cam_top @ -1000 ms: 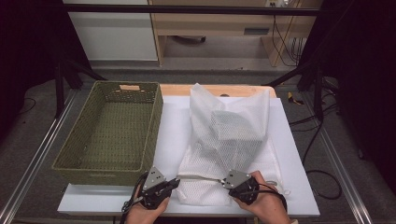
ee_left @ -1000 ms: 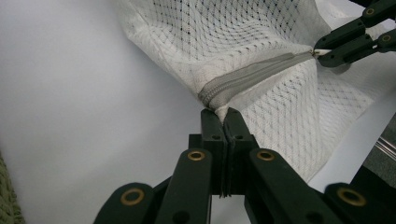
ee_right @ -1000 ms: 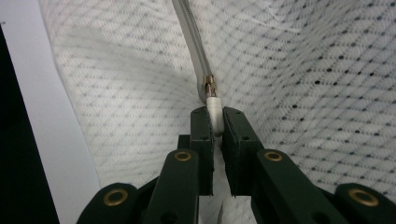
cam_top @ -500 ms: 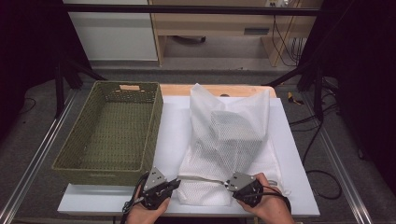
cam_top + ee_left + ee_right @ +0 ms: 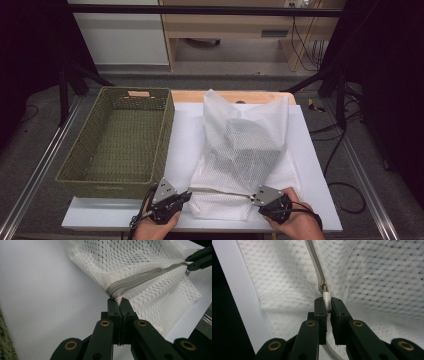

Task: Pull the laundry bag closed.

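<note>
1. Looking down from the high view, we found the white mesh laundry bag lying on the white table, stretching away from both claws, with a dark bulky load inside it. The left gripper sat at the bag's near left corner, the right gripper at its near right, and the zipper ran taut between them. A woven green basket stood beyond and to the left of the left gripper.

2. In the left gripper view, the left gripper was clamped shut on the bag's corner, right where the grey zipper ended. The mesh just ahead of the tips was soft, with a diamond weave, and puckered there. We judged this hand should hold firm as the anchor, keeping the zipper line straight.

3. In the right gripper view, the right gripper was pinched on the small white pull tab, with the metal slider just beyond its tips. We judged the pull should follow the zipper's line, level and steady, so the slim tab would not slip and the loose mesh would not snag.
</note>
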